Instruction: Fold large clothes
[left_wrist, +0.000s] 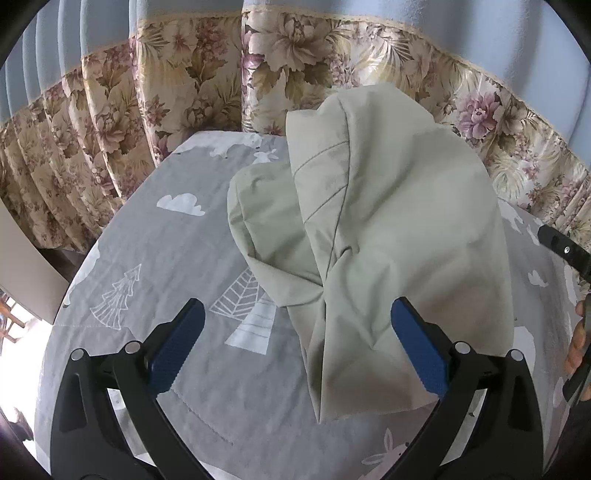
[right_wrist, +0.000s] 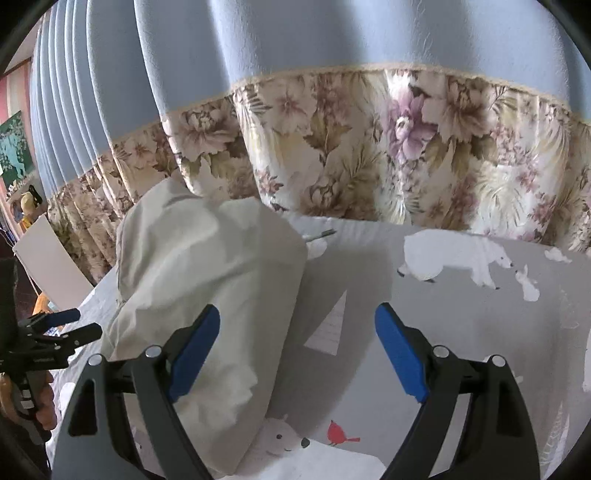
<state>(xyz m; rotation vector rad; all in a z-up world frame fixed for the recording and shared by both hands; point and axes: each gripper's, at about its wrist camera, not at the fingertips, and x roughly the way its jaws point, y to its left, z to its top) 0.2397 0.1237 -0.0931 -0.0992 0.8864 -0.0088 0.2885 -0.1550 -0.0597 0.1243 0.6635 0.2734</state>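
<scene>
A pale green-grey garment (left_wrist: 373, 236) lies bunched in a heap on the grey printed tablecloth (left_wrist: 155, 236). My left gripper (left_wrist: 297, 345) is open and empty, low over the cloth, its right finger beside the garment's near edge. In the right wrist view the same garment (right_wrist: 199, 280) looks cream-white and rises at the left. My right gripper (right_wrist: 297, 349) is open and empty, its left finger over the garment's right side. The left gripper (right_wrist: 72, 325) shows at the far left of that view, and the right gripper (left_wrist: 565, 251) at the right edge of the left wrist view.
A floral and blue curtain (left_wrist: 207, 74) hangs close behind the table's far edge, and also shows in the right wrist view (right_wrist: 369, 147). A white board (right_wrist: 51, 266) leans at the left. The tablecloth (right_wrist: 461, 317) extends bare to the right of the garment.
</scene>
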